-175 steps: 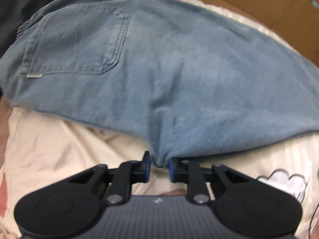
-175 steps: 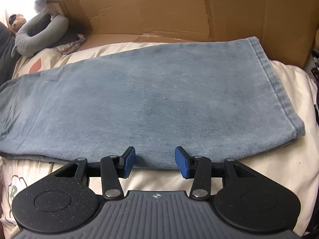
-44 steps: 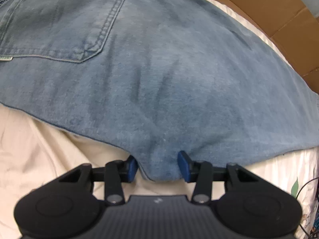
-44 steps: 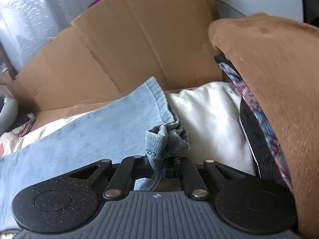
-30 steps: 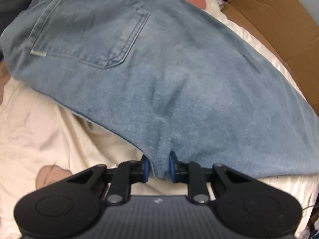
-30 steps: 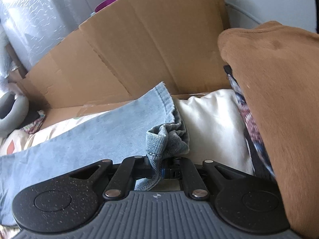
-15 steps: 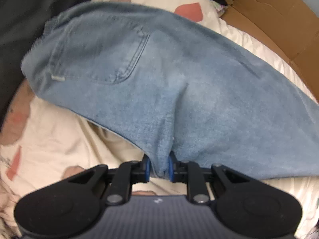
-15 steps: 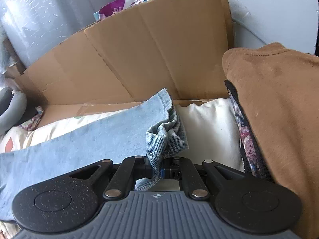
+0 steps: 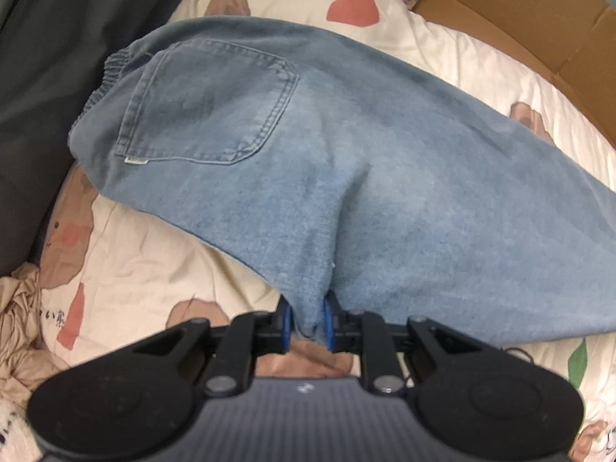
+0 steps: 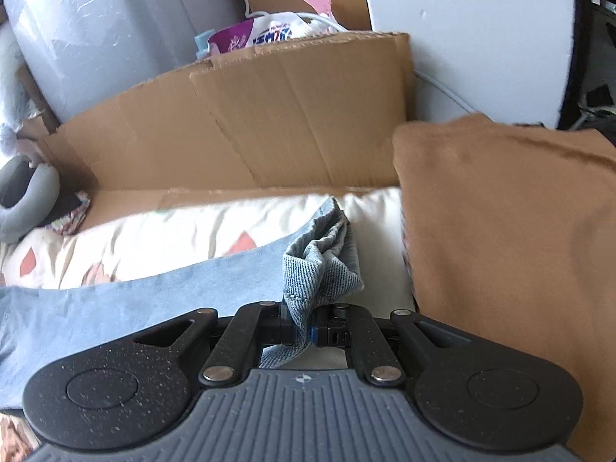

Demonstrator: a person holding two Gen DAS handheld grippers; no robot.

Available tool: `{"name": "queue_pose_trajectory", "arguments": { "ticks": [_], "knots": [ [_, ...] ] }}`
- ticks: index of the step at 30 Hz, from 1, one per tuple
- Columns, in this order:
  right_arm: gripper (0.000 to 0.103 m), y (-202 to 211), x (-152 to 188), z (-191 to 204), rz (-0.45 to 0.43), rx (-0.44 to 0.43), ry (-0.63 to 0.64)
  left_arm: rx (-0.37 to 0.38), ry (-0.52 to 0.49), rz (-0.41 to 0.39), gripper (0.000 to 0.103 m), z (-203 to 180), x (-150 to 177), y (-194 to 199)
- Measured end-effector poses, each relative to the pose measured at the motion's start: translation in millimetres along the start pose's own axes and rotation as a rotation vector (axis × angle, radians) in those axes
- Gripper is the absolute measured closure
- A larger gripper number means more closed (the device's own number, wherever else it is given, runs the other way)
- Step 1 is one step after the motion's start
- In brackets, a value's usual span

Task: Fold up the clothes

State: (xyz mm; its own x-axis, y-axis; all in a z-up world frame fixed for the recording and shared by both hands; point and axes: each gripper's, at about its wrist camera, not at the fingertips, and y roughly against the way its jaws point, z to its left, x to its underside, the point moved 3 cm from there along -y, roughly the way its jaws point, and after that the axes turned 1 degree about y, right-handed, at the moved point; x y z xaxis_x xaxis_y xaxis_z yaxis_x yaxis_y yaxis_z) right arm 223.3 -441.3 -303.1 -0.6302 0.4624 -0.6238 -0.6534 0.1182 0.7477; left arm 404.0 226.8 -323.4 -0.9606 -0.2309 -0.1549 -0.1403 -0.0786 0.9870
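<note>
A pair of light blue jeans (image 9: 346,177) lies folded lengthwise on a cream patterned bedsheet (image 9: 146,269), back pocket (image 9: 208,107) up, elastic waistband at the upper left. My left gripper (image 9: 307,325) is shut on the near edge of the jeans around the crotch, and the cloth peaks up into it. In the right wrist view, my right gripper (image 10: 302,333) is shut on the bunched leg hem of the jeans (image 10: 319,265), lifted off the bed, with the leg trailing away to the left.
Cardboard sheets (image 10: 246,131) stand along the far side of the bed. A brown garment (image 10: 512,238) hangs close on the right of the right gripper. A dark cloth (image 9: 50,61) lies at the left, a grey neck pillow (image 10: 23,200) at the far left.
Both grippers have risen with the denim held. The left one drew back, so more bedsheet and the waistband show. The right one lifted the hem higher above the bed.
</note>
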Motion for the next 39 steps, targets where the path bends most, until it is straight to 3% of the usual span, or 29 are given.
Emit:
{"name": "queue_pose_trajectory", "arguments": {
  "ticks": [12,25,39],
  "knots": [
    [0.099,59.1,67.9,-27.1,0.041,0.003,-0.123,-0.035,-0.001,0.013,0.091,-4.4,2.3,6.6],
    [0.099,128.5,136.9,-47.4,0.013,0.083,-0.205,0.011,-0.082,0.022,0.091,6.7,2.8,4.0],
    [0.099,193.7,193.2,-76.1,0.034,0.153,-0.207,0.065,-0.146,0.029,0.091,19.7,4.7,2.4]
  ]
}}
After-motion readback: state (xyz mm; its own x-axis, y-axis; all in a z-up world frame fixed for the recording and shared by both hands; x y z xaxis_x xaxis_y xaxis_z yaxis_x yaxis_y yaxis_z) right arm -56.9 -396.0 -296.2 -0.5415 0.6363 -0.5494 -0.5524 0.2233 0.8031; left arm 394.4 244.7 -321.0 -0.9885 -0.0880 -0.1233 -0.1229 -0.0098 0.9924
